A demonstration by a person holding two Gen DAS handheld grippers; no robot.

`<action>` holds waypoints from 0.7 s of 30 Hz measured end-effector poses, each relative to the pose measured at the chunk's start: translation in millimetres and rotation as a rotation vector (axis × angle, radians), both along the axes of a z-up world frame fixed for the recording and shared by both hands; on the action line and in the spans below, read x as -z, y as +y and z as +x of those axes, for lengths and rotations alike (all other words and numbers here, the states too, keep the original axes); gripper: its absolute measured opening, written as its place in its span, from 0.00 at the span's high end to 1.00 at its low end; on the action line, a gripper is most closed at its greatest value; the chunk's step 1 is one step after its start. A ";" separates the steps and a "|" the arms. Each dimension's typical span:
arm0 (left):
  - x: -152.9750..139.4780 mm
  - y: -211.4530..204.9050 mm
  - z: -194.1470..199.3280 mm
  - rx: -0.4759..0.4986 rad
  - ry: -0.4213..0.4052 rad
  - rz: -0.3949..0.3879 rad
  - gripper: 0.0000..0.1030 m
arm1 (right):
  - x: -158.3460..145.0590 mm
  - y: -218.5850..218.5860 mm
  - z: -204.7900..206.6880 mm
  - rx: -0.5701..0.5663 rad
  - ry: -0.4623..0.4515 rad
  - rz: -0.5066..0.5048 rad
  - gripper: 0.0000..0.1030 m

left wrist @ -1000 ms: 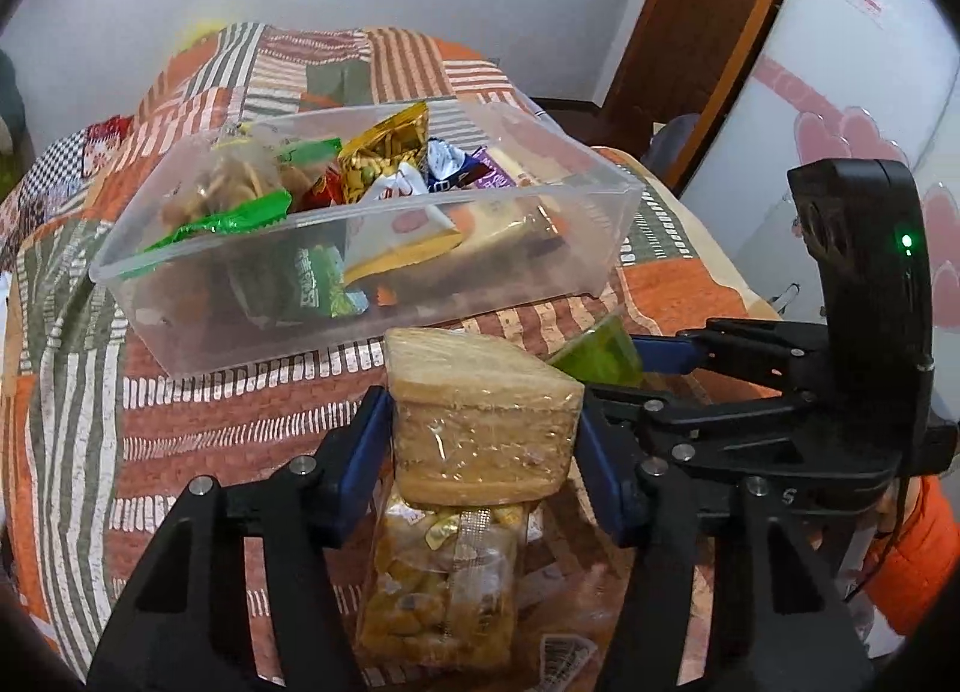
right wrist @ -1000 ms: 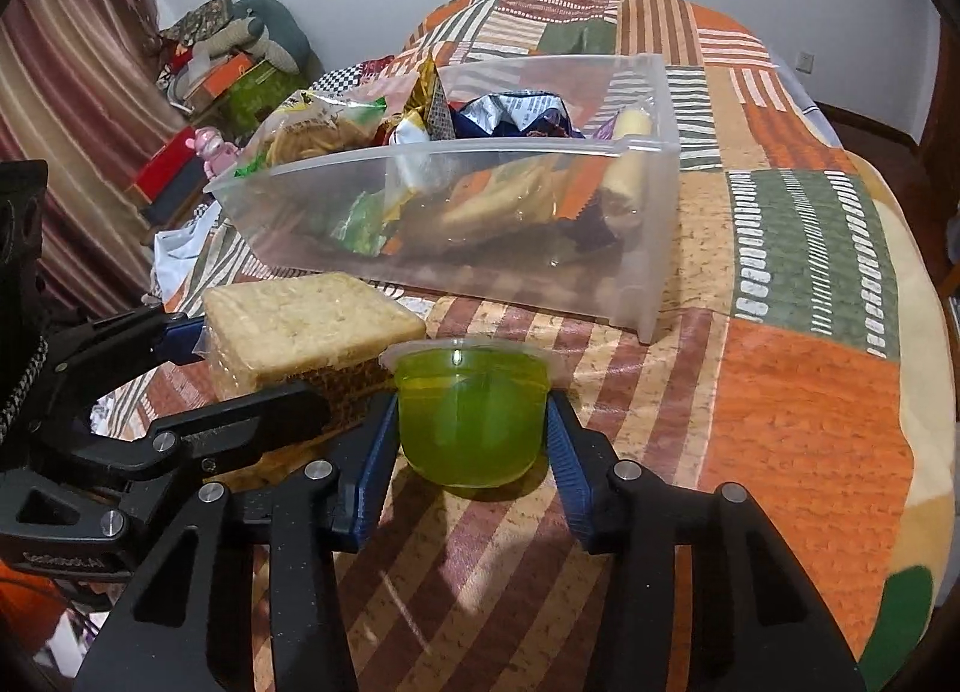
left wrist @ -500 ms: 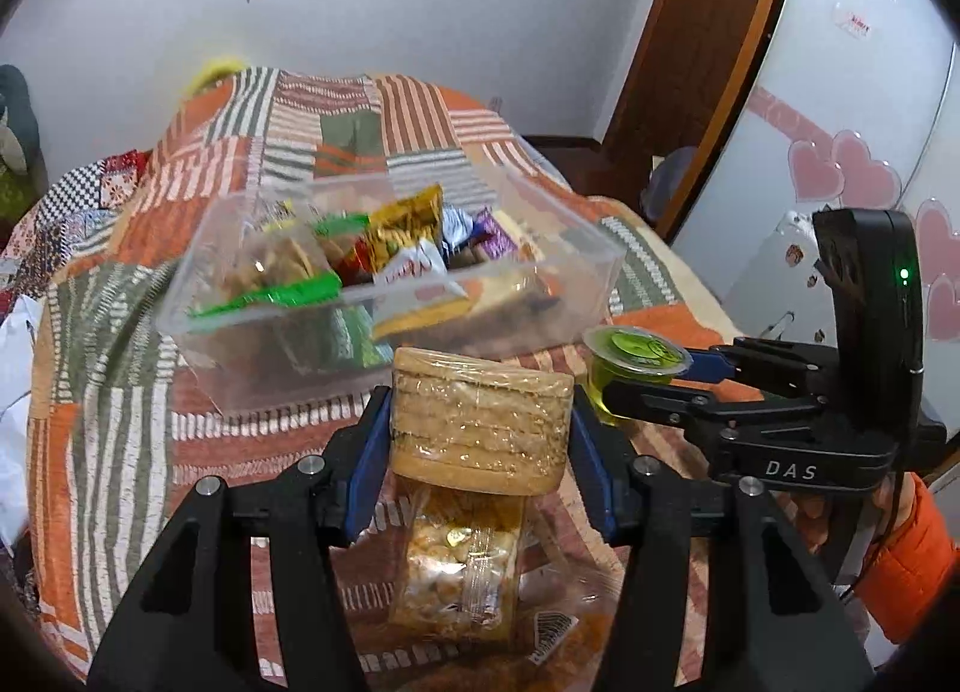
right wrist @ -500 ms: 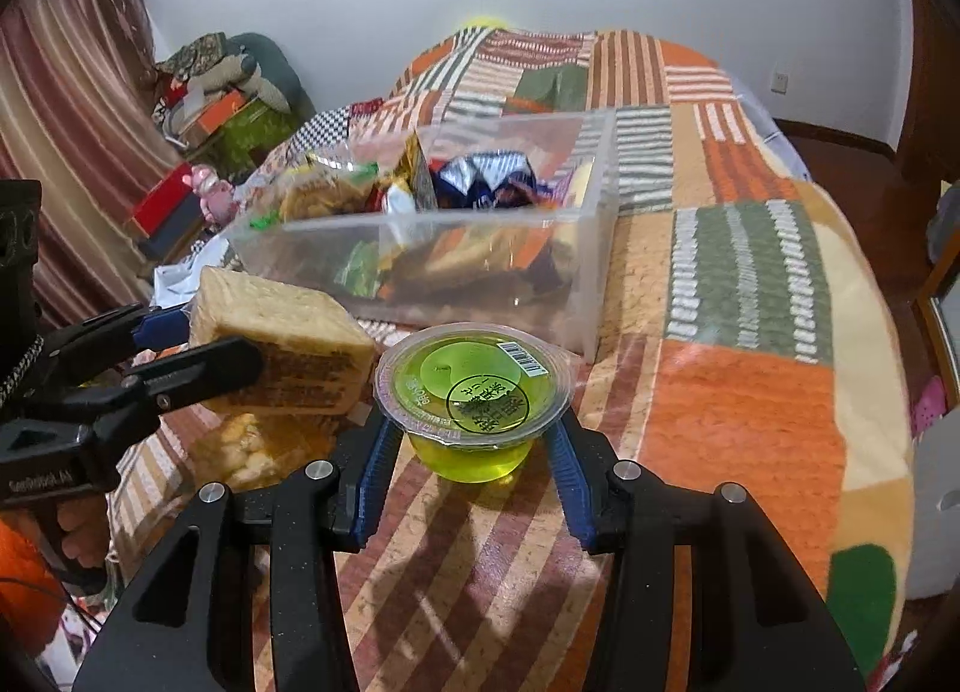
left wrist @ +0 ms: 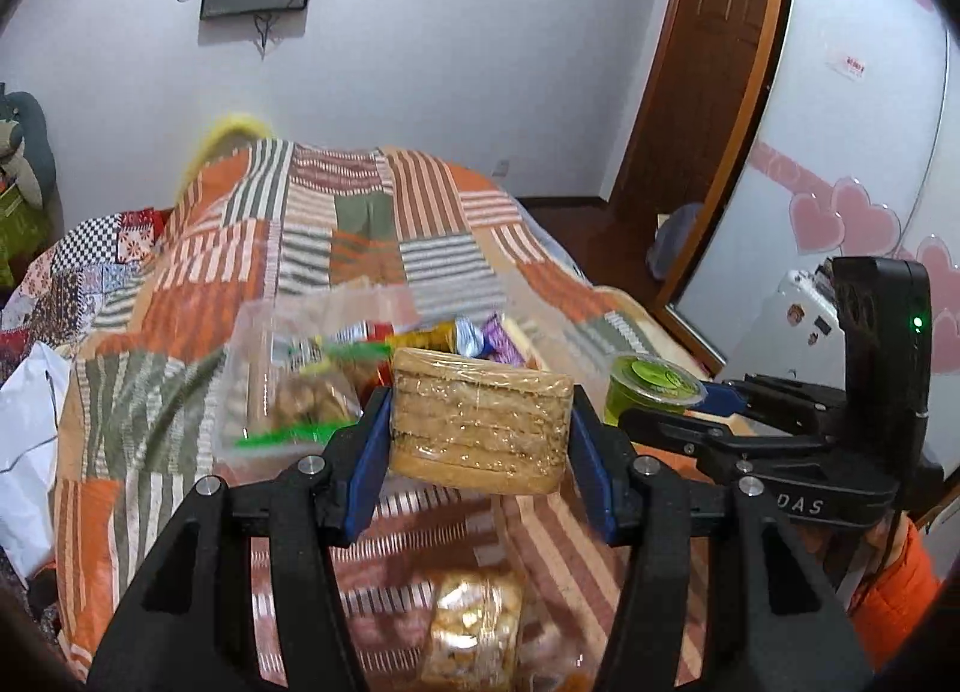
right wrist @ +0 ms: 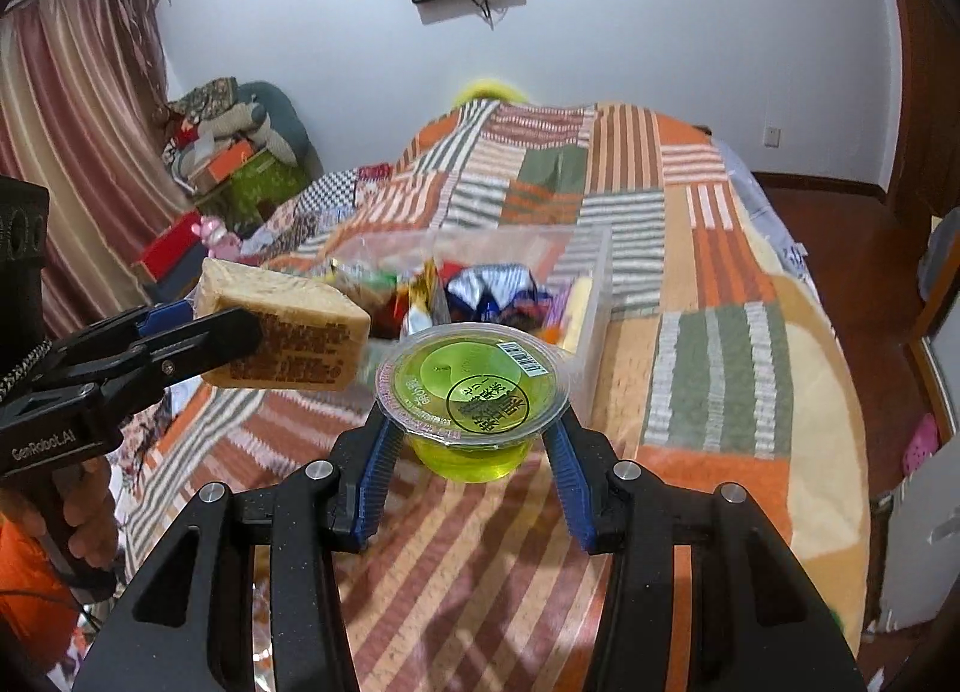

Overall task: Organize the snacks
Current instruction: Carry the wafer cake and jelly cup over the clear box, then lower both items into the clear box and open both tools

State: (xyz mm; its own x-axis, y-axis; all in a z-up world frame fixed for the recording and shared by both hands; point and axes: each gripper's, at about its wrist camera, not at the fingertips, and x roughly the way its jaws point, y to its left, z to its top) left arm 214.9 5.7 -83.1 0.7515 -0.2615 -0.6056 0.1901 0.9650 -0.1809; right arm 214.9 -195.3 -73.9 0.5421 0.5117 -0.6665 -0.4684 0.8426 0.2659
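Two hand-held grippers aloft over bed: left hand-held gripper [left wrist: 480, 440] pinches plastic-wrapped tan cracker block [left wrist: 479, 422], long axis crosswise; right hand-held gripper [right wrist: 474, 434] pinches upright green jelly cup [right wrist: 473, 392].

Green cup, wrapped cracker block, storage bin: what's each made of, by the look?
Green cup: clear, glossy thin plastic, printed film lid with barcode; translucent green fill, probably jelly.
Wrapped cracker block: tan stacked biscuits in shiny clear film; wrinkles and glare show.
Storage bin: translucent, likely rigid plastic; snacks visible through its walls.
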 end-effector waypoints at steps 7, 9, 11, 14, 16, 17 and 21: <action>-10.3 3.1 25.2 -0.041 -0.042 0.006 0.47 | -8.7 5.5 18.3 0.018 -0.032 0.014 0.57; -10.7 5.1 32.8 -0.052 -0.046 0.001 0.47 | -9.8 6.0 23.8 0.017 -0.036 0.017 0.57; -10.1 6.5 42.7 -0.071 -0.048 0.005 0.47 | -11.0 7.9 30.0 0.018 -0.036 0.020 0.57; -8.1 7.5 55.1 -0.097 -0.050 0.016 0.47 | -9.4 12.8 38.4 0.021 -0.032 0.019 0.57; -5.5 8.5 64.7 -0.115 -0.043 0.020 0.47 | -7.5 15.5 45.9 0.018 -0.023 0.020 0.57; -3.8 8.8 68.6 -0.123 -0.040 0.021 0.47 | -5.8 17.3 50.0 0.017 -0.015 0.021 0.57; 5.3 9.1 85.3 -0.136 -0.020 0.018 0.47 | 0.8 26.5 61.6 0.011 0.005 -0.005 0.57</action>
